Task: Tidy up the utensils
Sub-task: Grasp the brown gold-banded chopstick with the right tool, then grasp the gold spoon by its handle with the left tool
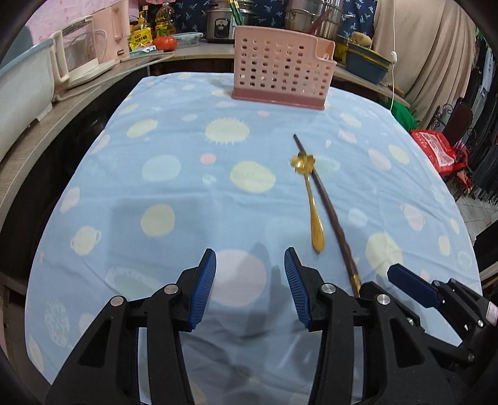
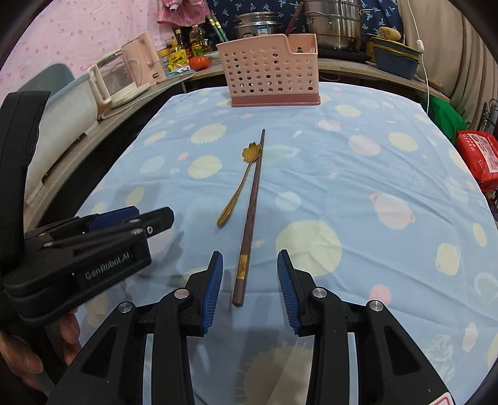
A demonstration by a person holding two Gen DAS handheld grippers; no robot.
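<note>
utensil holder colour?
Pink, with a darker pink base; the utensil holder shows best in the right wrist view.

Glossy metal spoon, cloth tablecloth

A home kitchen: behind the pink utensil caddy, steel pots, a rice cooker, oil bottles and a tomato are crowding the counter; clothes are hanging beyond.

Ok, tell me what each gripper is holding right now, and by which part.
Nothing is held. The left gripper is open over bare cloth; the right gripper is open, its pads either side of the chopstick, not touching it.
</note>
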